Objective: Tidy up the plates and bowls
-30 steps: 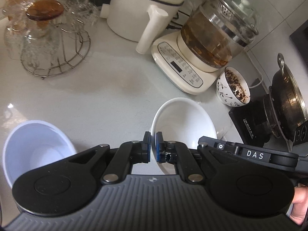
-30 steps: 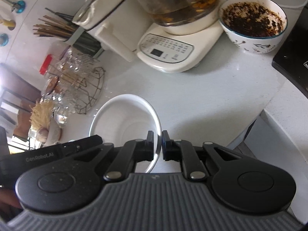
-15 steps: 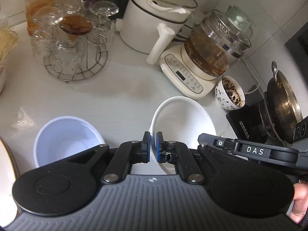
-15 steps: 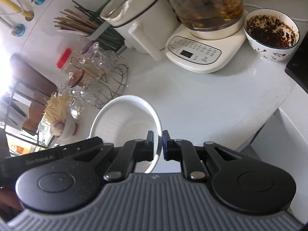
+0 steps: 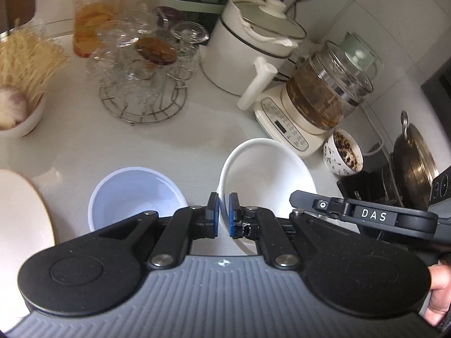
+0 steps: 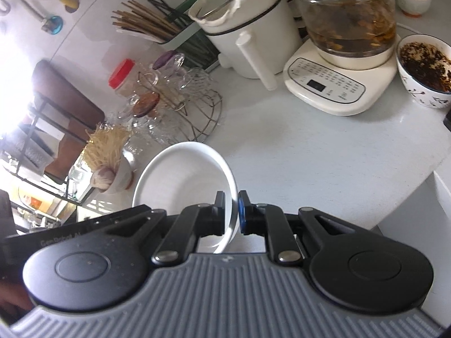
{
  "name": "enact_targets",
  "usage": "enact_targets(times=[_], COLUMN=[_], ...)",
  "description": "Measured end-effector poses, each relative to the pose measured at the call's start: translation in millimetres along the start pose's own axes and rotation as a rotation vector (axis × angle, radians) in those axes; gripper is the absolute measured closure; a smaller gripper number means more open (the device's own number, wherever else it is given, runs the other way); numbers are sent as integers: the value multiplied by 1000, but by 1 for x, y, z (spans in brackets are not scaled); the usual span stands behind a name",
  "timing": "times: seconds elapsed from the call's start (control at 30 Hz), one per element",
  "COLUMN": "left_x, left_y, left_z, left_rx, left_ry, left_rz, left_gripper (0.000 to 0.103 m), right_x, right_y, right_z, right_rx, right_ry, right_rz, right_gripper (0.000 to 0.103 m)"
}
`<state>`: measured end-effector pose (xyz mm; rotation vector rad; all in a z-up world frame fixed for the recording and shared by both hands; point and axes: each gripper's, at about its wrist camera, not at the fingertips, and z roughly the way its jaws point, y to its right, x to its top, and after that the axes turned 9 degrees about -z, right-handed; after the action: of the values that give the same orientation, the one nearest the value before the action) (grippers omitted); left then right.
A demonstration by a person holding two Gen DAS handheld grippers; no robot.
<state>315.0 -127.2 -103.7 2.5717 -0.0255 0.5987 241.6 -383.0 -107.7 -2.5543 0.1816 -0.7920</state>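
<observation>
Above the white worktop (image 5: 197, 129) two tools held one plain, glossy white bowl (image 5: 267, 174) between them: the left tool (image 5: 224, 218) clamped its left rim, the right tool (image 6: 231, 215) its right rim. Below, one pale blue bowl (image 5: 135, 194) sat empty beside one plate (image 5: 19, 225).

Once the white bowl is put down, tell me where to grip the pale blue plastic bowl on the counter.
Grip the pale blue plastic bowl by its thin rim, coming down from above with one finger inside and one outside. It sits upright and open on the white counter, and its near edge looks free of neighbours.
</observation>
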Motion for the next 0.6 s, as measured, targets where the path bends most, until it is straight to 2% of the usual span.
enact_targets(times=[0.23,0.6], left_x=[-7,-14], left_y=[-21,-64], left_z=[-20,-42], left_rx=[18,62], left_ry=[57,118], left_rz=[-64,-225], left_gripper=[97,97], right_x=[4,15], right_y=[-24,-64], right_z=[6,40], right_rx=[29,79], right_ry=[-12,-87], right_rz=[-79,-188], right_gripper=[90,90])
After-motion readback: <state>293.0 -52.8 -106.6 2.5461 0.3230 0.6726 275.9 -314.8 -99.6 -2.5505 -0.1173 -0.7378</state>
